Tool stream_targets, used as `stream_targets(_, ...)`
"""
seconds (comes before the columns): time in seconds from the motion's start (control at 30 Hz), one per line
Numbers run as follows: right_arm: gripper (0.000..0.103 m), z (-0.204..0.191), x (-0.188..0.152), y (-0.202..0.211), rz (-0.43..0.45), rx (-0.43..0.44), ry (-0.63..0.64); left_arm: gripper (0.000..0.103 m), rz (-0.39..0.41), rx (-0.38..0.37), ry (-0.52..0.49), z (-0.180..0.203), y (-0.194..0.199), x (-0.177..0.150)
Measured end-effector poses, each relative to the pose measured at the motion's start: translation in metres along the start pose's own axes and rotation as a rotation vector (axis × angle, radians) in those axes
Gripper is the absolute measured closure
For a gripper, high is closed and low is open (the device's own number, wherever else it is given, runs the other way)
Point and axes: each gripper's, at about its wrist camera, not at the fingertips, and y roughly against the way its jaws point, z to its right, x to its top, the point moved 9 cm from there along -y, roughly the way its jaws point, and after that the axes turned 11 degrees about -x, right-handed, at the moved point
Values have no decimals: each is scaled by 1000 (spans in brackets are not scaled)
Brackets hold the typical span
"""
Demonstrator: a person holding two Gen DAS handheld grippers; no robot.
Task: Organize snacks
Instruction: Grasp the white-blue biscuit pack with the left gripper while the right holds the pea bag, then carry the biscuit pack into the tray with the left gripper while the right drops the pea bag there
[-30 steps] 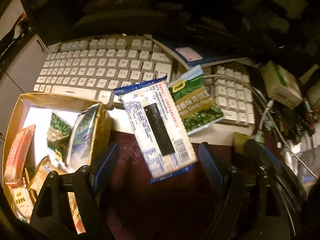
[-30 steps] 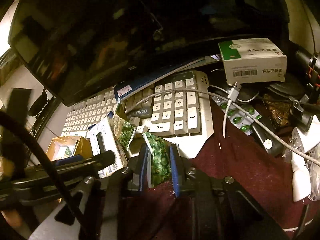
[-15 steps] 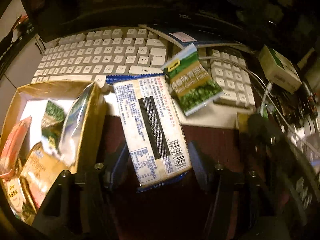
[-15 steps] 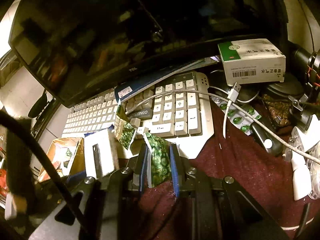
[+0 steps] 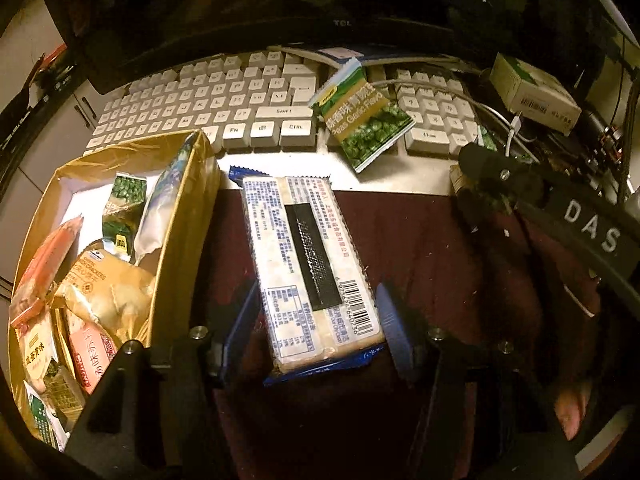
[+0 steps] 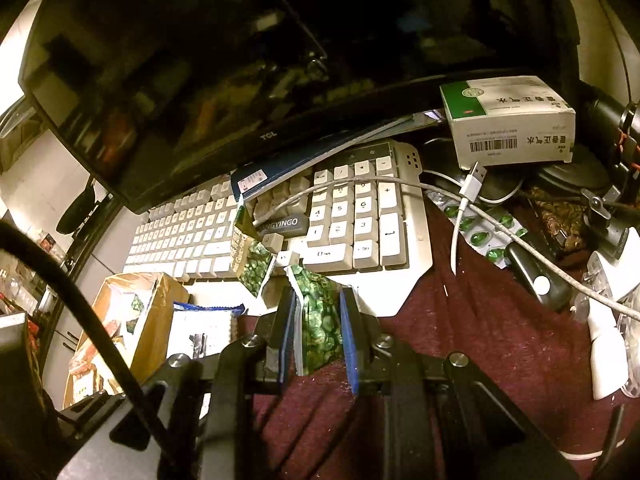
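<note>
My left gripper (image 5: 316, 316) is shut on a cream cracker pack (image 5: 304, 256) with a blue-edged wrapper and a barcode. The blue pads press its two long sides over the dark red cloth (image 5: 420, 248). Just left of it stands a gold cardboard box (image 5: 176, 248) holding several snack packets. A green pea packet (image 5: 362, 120) leans on the keyboard (image 5: 224, 108). My right gripper (image 6: 318, 320) is shut on another green pea packet (image 6: 320, 300), which stands upright near the keyboard's front edge. In the right wrist view the cracker pack (image 6: 200, 332) and the box (image 6: 152, 320) sit at lower left.
A dark monitor (image 6: 200, 60) rises behind the keyboard. At right sit a white and green medicine box (image 6: 508, 124), a USB cable (image 6: 464, 196), a blister pack of green capsules (image 6: 480, 232) and other clutter. The right gripper's black body (image 5: 580, 224) reaches in from the right.
The left jaws have narrowed onto the cracker pack, and that gripper has moved with it toward the box's right side. The right gripper and its pea packet have kept still.
</note>
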Motion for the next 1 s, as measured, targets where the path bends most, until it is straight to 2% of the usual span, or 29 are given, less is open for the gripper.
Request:
stream_targets(0.23, 82, -3, -1, -2, 4, -6, 18, 40, -1, 22, -14, 1, 0, -1)
stream_targets(0.53, 82, -3, 0, -2, 4, -5, 17, 36, -30, 31, 8, -6, -14, -1)
stream_targets(0.6, 82, -3, 0, -2, 5, -2, 16, 37, -16, 25, 30, -11, -16, -1)
stream_targets(0.63, 82, -3, 0, -2, 6, -1, 15, 41, -17, 3, 41, -11, -16, -1)
stream_targets(0.77, 82, -6, 1, 0, 14, 22, 14, 43, -26, -32, 65, -13, -9, -5)
stream_targets(1.0, 83, -29, 0, 17, 66, 116, 70, 46, 60, -158, 112, -16, 48, -14)
